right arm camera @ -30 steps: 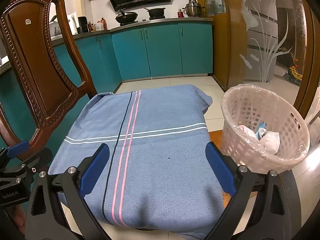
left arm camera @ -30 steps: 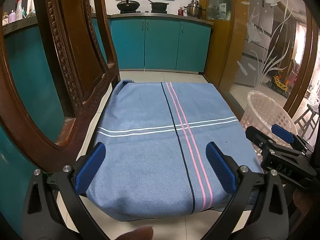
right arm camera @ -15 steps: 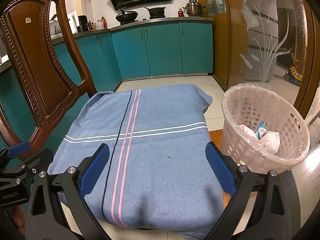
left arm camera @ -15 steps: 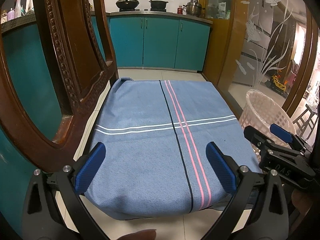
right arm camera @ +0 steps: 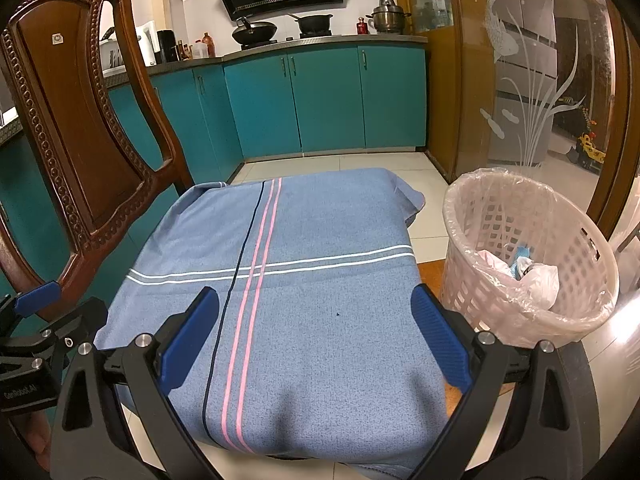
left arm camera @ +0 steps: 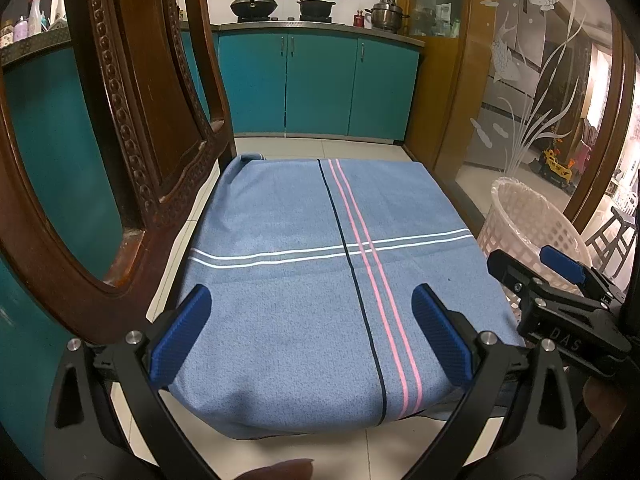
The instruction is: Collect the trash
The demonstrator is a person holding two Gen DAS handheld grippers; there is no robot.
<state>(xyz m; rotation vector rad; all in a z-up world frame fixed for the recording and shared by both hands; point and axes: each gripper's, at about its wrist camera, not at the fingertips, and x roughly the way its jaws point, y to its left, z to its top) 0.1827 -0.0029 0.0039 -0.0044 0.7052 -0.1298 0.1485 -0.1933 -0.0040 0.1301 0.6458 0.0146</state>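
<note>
Blue cloth (right arm camera: 304,280) looks bare; trash (right arm camera: 532,276) already sits in the basket (right arm camera: 580,264) at right. Left gripper (left arm camera: 312,336) and right gripper (right arm camera: 316,336) gape wide, empty. Risk: snagging fabric, nudging that light basket.

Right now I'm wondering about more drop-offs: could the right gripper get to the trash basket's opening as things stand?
Probably yes. The right gripper is open and empty above the blue cloth, and the trash basket stands just to its right, with its top uncovered.
</note>
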